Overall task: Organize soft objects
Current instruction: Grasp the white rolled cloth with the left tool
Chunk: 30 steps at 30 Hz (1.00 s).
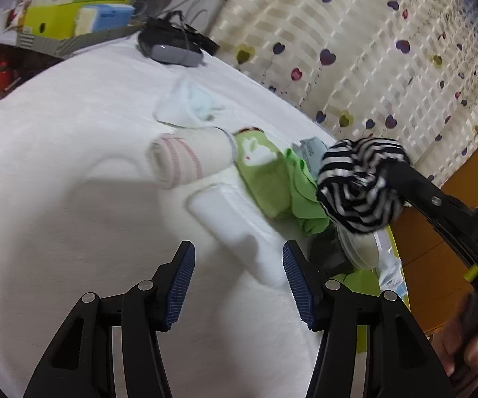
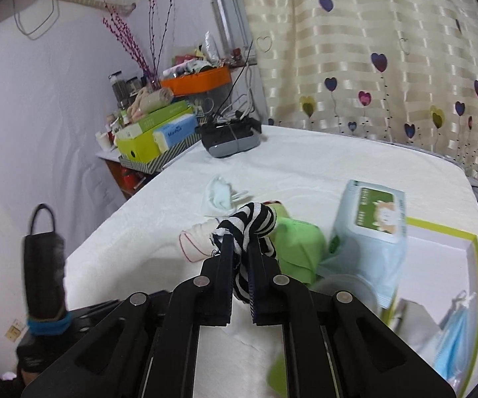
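Striped sock (image 2: 255, 222) pinched in right gripper (image 2: 240, 255), lifted clear of white bed (image 1: 56, 165), probably for carrying to green-rimmed box (image 2: 471, 248) at right. Pink-striped roll (image 1: 179, 159) and green cloth (image 1: 265, 172) lying on bed, awaiting sorting. Left gripper (image 1: 239, 278) spread wide, empty, angled down above white pack (image 1: 235, 225).
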Tool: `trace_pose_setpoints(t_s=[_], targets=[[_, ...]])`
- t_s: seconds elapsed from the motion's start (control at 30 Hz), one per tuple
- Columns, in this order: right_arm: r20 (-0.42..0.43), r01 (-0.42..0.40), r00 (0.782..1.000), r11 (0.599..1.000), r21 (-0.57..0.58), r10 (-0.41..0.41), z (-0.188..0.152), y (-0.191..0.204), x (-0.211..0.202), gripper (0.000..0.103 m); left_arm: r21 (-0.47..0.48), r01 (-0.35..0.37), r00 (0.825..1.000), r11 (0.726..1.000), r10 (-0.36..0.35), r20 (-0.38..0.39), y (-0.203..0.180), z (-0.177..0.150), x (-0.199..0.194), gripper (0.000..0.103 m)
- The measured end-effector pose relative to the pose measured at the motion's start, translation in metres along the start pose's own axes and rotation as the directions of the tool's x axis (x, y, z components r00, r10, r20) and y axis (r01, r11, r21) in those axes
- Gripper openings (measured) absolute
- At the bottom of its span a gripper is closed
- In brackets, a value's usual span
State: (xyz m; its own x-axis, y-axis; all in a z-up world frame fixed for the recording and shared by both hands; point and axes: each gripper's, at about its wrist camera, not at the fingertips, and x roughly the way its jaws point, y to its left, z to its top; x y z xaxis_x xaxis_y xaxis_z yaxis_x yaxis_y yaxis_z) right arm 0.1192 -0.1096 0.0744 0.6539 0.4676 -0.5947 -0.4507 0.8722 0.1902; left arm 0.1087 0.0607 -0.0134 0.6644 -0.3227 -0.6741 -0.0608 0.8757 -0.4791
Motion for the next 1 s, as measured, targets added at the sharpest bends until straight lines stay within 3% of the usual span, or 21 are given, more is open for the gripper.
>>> trace_pose_setpoints(t_s=[0.23,0.4,0.47,0.5,0.6,0.73,1.0], targets=[[0.025,-0.006,1.000,0.999,0.032,0.005,-0.004,-0.026,-0.018,0.008,-0.048,-0.043,0.995,0.998,0.039,-0.090,-0.015,-0.002,0.038,0.054],[0.035,-0.010,0.999,0.999,0.039,0.009,-0.006,-0.036,-0.022,0.008,-0.053,-0.079,0.995,0.995,0.075,-0.063,-0.020,0.002,0.044,0.054],[0.038,-0.011,0.999,0.999,0.043,0.010,-0.007,-0.040,-0.023,0.008,-0.037,-0.111,0.993,0.993,0.109,-0.056,-0.021,0.004,0.047,0.041],[0.039,-0.011,0.999,0.999,0.046,0.010,-0.007,-0.042,-0.023,0.008,-0.024,-0.129,0.990,0.991,0.128,-0.058,-0.022,0.004,0.048,0.029],[0.042,-0.011,0.999,0.999,0.049,0.009,-0.008,-0.044,-0.024,0.008,-0.017,-0.134,0.989,0.991,0.133,-0.058,-0.020,0.004,0.048,0.019],[0.044,-0.011,0.999,0.999,0.045,0.009,-0.009,-0.043,-0.027,0.008,-0.003,-0.135,0.991,0.991,0.135,-0.024,-0.020,0.003,0.038,0.014],[0.076,-0.020,0.997,1.000,0.018,0.018,-0.015,-0.032,-0.045,0.008,0.094,-0.172,0.982,0.981,0.164,0.095,-0.033,-0.005,-0.009,0.014]])
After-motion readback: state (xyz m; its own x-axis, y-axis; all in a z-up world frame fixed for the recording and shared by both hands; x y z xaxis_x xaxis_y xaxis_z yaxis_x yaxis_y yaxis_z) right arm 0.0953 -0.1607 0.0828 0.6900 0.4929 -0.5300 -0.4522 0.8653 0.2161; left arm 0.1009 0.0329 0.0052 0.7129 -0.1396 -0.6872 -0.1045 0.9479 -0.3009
